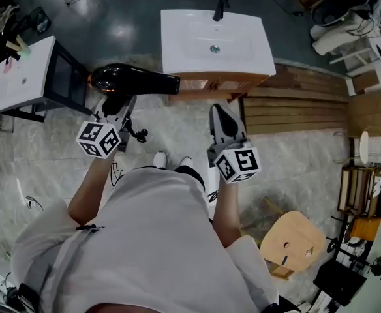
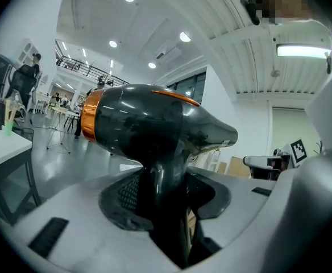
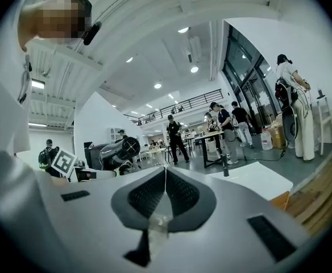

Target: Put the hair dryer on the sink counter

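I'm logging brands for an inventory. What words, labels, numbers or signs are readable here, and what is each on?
None reads as words or numbers.
Cube on the left gripper: black-and-white square patterns only, no letters.
Cube on the right gripper: the same.
Hair dryer: no brand shows; a small pale mark near its nozzle in the left gripper view is too small to read.

The white sink counter (image 1: 243, 54) sat on a wooden cabinet (image 1: 216, 83) on the grey floor (image 1: 295, 168). A black tap (image 1: 220, 8) stood at its back edge. Wooden boards (image 1: 295, 106) lay on the floor just beside the cabinet. A wooden stool (image 1: 293, 240) stood well apart.
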A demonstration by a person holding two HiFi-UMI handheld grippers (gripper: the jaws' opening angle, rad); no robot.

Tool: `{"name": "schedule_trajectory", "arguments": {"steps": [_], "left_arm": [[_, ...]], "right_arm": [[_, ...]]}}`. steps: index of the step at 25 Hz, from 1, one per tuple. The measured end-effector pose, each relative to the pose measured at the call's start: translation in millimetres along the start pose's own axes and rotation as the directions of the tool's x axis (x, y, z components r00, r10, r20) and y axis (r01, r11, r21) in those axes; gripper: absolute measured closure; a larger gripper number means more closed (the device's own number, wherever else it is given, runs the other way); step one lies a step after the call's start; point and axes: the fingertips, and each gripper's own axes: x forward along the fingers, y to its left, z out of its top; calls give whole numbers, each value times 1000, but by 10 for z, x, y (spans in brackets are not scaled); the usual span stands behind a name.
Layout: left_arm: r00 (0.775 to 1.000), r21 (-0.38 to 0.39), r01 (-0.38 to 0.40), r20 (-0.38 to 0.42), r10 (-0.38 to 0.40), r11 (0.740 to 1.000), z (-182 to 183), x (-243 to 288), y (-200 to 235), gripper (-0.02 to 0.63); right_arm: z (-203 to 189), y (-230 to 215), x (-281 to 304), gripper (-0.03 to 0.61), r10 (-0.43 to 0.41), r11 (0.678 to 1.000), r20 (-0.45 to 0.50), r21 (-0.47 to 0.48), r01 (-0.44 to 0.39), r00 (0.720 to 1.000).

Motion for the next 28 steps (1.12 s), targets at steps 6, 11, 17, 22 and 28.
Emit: {"name": "schedule_trajectory", "arguments": {"steps": [6,11,17,22,28], "left_arm": [[1000,15,30,-9,-30,999,-29,10,71,446],[999,19,41,-13,-41,999,-18,54,50,446],[999,15,42,-14,-42,999,-39,148,-69,446],[1000,14,15,-12,-15,1000,-99,265,-253,446],[1000,13,-15,-9,16,1000,-143,452,-585,446]], "right_arm": [[-91,90,29,571,-8,1000,-21,-25,8,1000],[-58,83,38,571,-10,1000,-11,-28,10,1000],[-27,4,58,571,9,999,-10,-37,-9,1000],[8,-198,3,571,38,999,-17,-33,-39,999],[32,-548,-93,571,94,995,-24,-29,-95,995]]}}
